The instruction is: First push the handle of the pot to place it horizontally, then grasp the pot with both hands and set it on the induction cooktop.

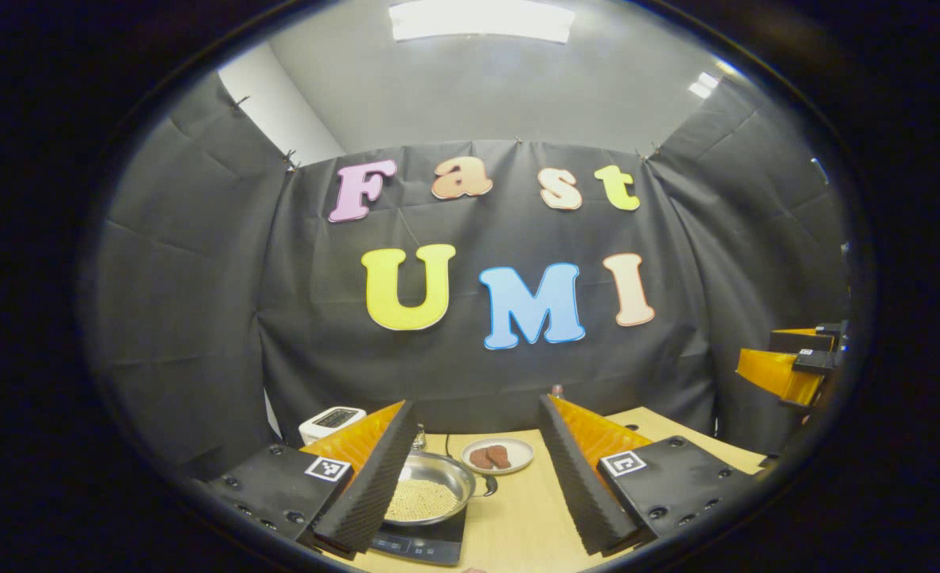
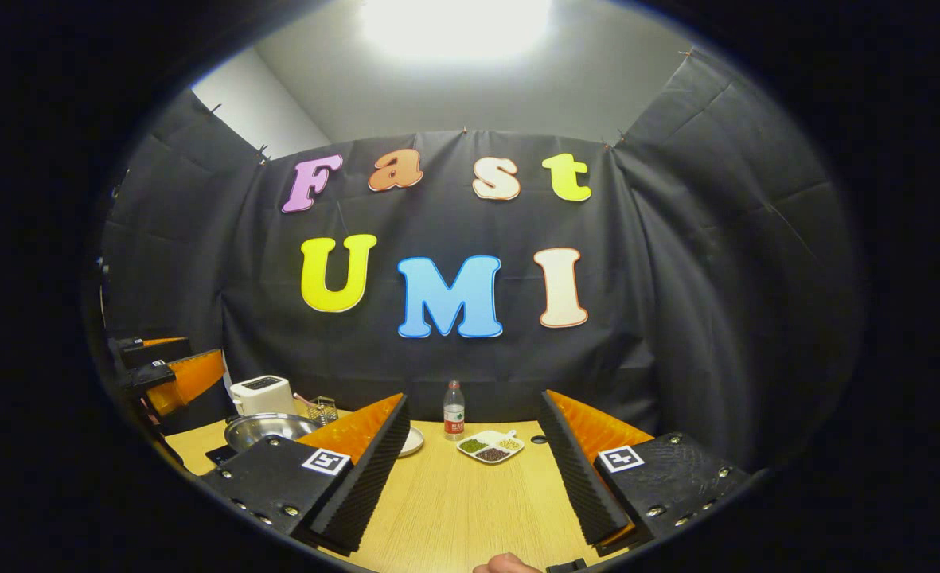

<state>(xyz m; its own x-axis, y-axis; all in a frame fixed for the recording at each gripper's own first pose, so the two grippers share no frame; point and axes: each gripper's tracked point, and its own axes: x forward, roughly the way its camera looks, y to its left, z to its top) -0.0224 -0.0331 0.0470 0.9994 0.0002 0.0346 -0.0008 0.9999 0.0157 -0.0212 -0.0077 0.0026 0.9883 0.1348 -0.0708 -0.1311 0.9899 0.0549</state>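
Note:
A steel pot (image 1: 430, 493) holding pale grains rests on the black induction cooktop (image 1: 422, 545) at the table's left front. A short dark stub shows at its right rim. My left gripper (image 1: 473, 485) is open above and in front of it, its left finger (image 1: 366, 485) covering the pot's left side and nothing between the fingers. In the right gripper view the pot (image 2: 267, 430) lies far left. My right gripper (image 2: 473, 469) stands open over bare table, well to the right of the pot. The left gripper (image 2: 167, 370) hangs at that view's left edge, and the right gripper (image 1: 792, 370) at the left gripper view's right edge.
A white toaster (image 2: 261, 394) and a wire basket (image 2: 322, 410) stand behind the pot. A small plate with brown pieces (image 1: 497, 455) lies just beyond it. A water bottle (image 2: 454, 410) and a divided dish (image 2: 489, 446) sit mid-table at the back of the wooden table (image 2: 454, 509).

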